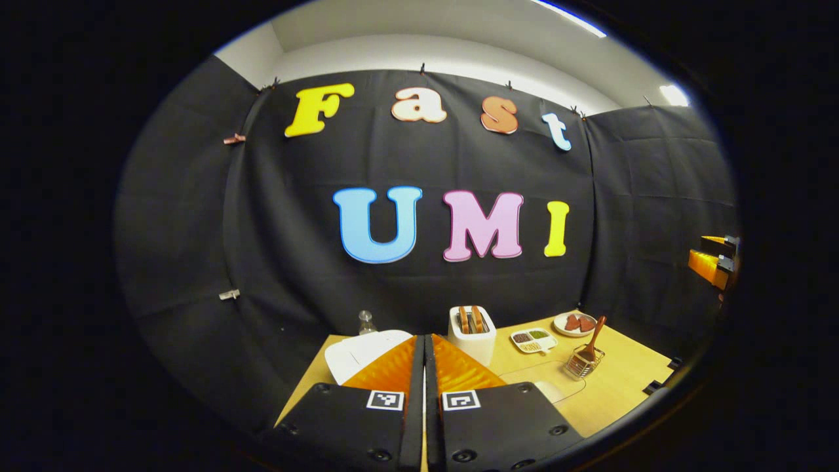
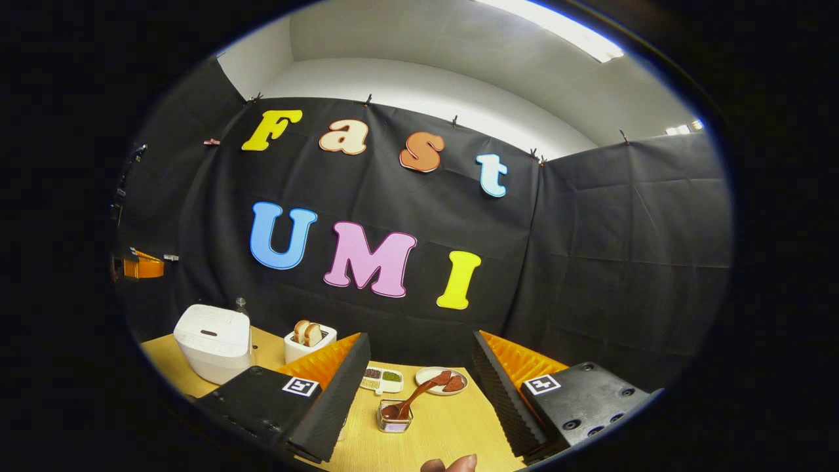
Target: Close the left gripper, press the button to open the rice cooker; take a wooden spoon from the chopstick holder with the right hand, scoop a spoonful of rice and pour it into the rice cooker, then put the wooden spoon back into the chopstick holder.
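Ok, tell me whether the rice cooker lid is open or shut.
Shut. In the right gripper view the rice cooker has its white lid lying flat on the body, with no gap and no inner pot in sight.

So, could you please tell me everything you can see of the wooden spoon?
The wooden spoon is reddish-brown and looks like wood, with a slim handle. It stands bowl-down in the wire chopstick holder on the table, handle leaning up and away toward the plate behind it. In the left gripper view it leans the same way out of the holder. No gripper touches it; the right gripper hangs open above it.
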`<state>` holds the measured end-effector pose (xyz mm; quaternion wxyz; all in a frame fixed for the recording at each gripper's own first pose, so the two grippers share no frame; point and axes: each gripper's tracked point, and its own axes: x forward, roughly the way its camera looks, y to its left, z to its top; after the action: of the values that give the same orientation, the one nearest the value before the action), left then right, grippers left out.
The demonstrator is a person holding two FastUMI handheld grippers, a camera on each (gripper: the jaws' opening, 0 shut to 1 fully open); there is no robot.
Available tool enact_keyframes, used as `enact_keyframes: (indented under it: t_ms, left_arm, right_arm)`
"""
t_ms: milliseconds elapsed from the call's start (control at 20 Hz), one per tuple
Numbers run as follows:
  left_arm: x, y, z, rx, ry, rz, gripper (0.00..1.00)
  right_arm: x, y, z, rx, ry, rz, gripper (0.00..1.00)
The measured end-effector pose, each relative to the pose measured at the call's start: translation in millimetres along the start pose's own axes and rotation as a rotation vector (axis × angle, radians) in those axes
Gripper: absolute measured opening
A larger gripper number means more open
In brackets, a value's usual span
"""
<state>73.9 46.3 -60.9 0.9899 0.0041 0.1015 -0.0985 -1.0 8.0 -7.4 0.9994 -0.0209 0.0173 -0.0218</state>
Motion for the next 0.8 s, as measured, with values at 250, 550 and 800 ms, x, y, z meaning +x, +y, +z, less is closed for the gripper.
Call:
enact_keyframes:
  t_ms: [250,550,800]
  left_arm:
    - [50.9,33.4,-33.7,0.014,0.143,-0.076,0.07]
    - [110.4,46.8,-92.3,-0.02,0.365,-0.228,0.07]
    - [143.6,37.8,-135.9,-0.013,0.534,-0.298,0.07]
  right_arm:
    - [0.9,-9.8,-5.3,-0.019,0.018,-0.038,0.97]
    - [0.6,-21.8,-8.9,-0.038,0.033,-0.096,0.97]
    - [1.5,-27.8,-11.7,-0.066,0.045,-0.126,0.97]
